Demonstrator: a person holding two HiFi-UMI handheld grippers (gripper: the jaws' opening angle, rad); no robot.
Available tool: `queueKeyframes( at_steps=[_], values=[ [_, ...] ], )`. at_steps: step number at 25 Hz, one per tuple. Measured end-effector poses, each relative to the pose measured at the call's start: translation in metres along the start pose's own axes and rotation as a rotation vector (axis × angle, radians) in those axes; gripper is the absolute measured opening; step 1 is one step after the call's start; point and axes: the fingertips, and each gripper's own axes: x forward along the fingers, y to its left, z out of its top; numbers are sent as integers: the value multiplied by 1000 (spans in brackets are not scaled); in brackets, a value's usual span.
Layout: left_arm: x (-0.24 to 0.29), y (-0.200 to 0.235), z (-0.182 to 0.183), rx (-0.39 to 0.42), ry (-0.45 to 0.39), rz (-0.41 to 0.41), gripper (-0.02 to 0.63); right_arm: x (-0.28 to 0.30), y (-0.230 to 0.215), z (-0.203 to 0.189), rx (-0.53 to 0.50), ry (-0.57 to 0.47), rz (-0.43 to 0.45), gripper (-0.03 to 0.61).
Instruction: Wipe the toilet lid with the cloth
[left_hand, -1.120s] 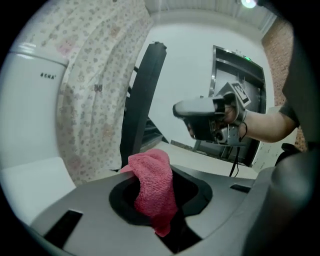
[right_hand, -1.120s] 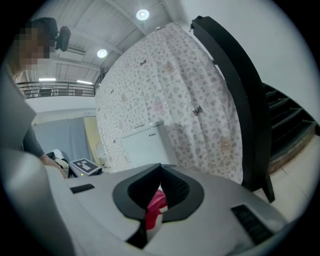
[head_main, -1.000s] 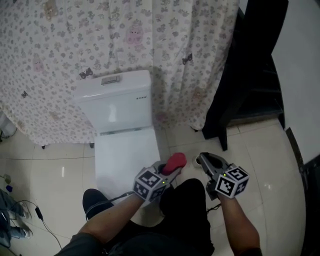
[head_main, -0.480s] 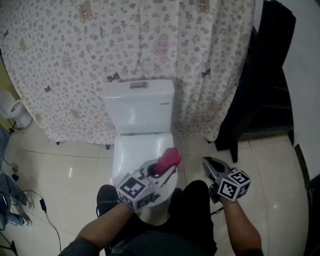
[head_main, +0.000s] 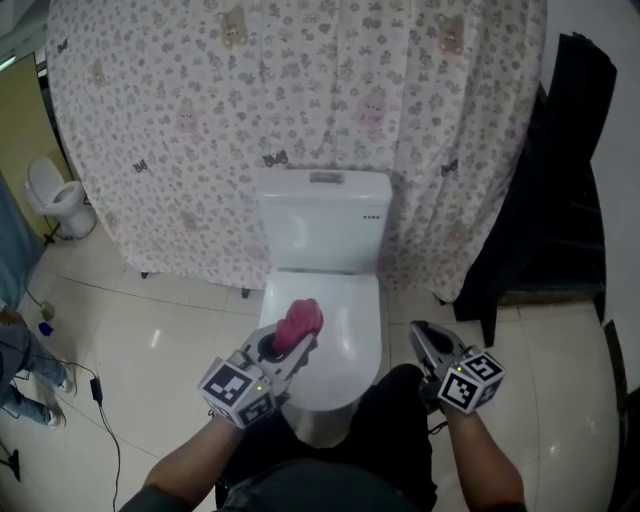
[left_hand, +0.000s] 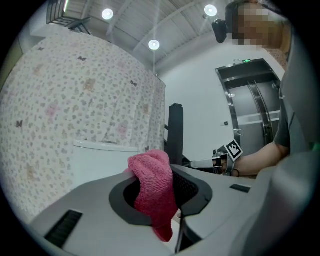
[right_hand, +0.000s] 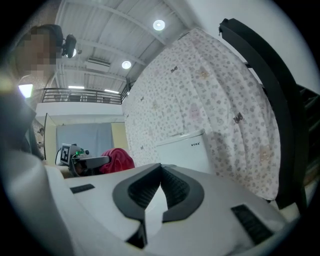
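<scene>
Left gripper (head_main: 296, 342): jaws clamped on the cloth (head_main: 299, 320), held over the left part of the toilet lid (head_main: 350, 320).
Cloth: pink, bunched between the left jaws, one end hanging below them.
Toilet lid: white, down, in front of the tank (head_main: 325, 225).
Right gripper (head_main: 424, 335): jaws closed together, empty, just right of the toilet.

- Cloth (head_main: 298, 322): pink, fluffy, bunched up, clamped between the jaws of my left gripper (head_main: 293, 345), over the lid's left side.
- Toilet lid (head_main: 350, 320): white, glossy, closed flat.
</scene>
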Motion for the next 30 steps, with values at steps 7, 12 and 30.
queueKeyframes(
  at_steps=[7,12,30],
  values=[
    [-60,33,15,44,-57,133,86,9,27,-5,-46,-11,47,2],
    [-93,58,3,64,-38,248,86,10,33,-8,-83,-25,32,2],
    [-102,86,-12,89,4,299,86,19,24,-20,-81,-18,14,0]
  ],
)
